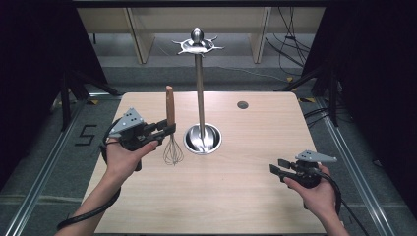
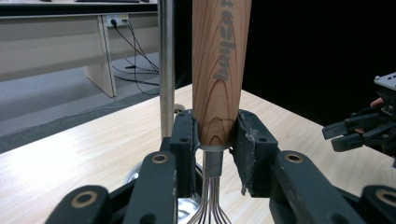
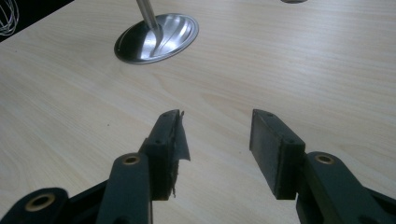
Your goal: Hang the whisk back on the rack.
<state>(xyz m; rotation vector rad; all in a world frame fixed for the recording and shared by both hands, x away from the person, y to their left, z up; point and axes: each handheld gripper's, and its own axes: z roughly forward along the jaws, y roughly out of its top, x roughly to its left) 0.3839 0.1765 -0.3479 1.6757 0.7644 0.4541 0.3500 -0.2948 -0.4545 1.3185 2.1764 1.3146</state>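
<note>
With our left gripper (image 1: 167, 130) pinching the whisk (image 1: 171, 129) upright, we lift it straight toward the stand (image 1: 199, 88); the right gripper (image 1: 276, 167) hangs spread, empty.

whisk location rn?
High view: whisk upright at table's left, clamped in the left gripper, wire end down, just left of the metal stand's base.

Your left tongs (image 1: 169, 132), at the left of the frame, squeeze tight. Your right tongs (image 1: 275, 167), lower right, stay spread apart.
</note>
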